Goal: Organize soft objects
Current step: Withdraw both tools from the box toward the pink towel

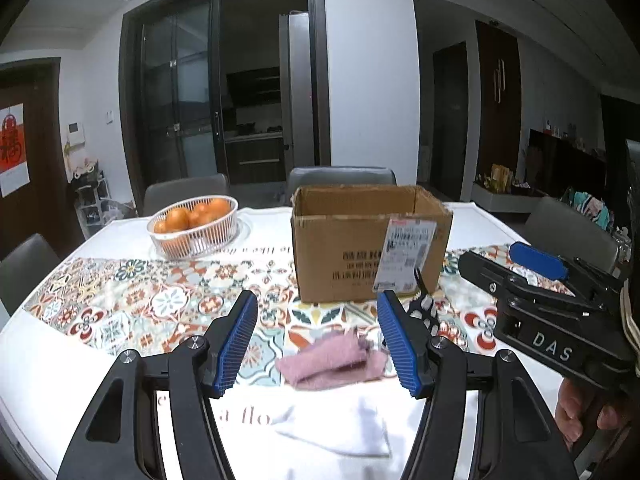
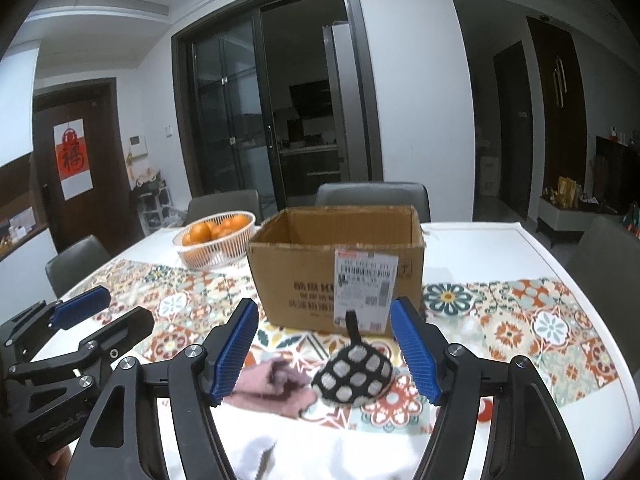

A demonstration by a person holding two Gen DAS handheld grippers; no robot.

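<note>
Left wrist view centres on the pink cloth (image 1: 332, 360), crumpled on the patterned table runner (image 1: 132, 300) between the wide, empty jaws of the left gripper (image 1: 316, 344); a white cloth (image 1: 340, 428) lies nearer, somewhat blurred. The cardboard box (image 1: 360, 248) stands just behind, open — its inside looks empty, so sorting has probably not begun. Only the right wrist view clearly shows the black-and-white checked pot holder (image 2: 354, 372) beside the pink cloth, framed by the right gripper (image 2: 324, 352), also wide and holding nothing. A basket of oranges (image 1: 194, 226) sits apart — not part of this job.
</note>
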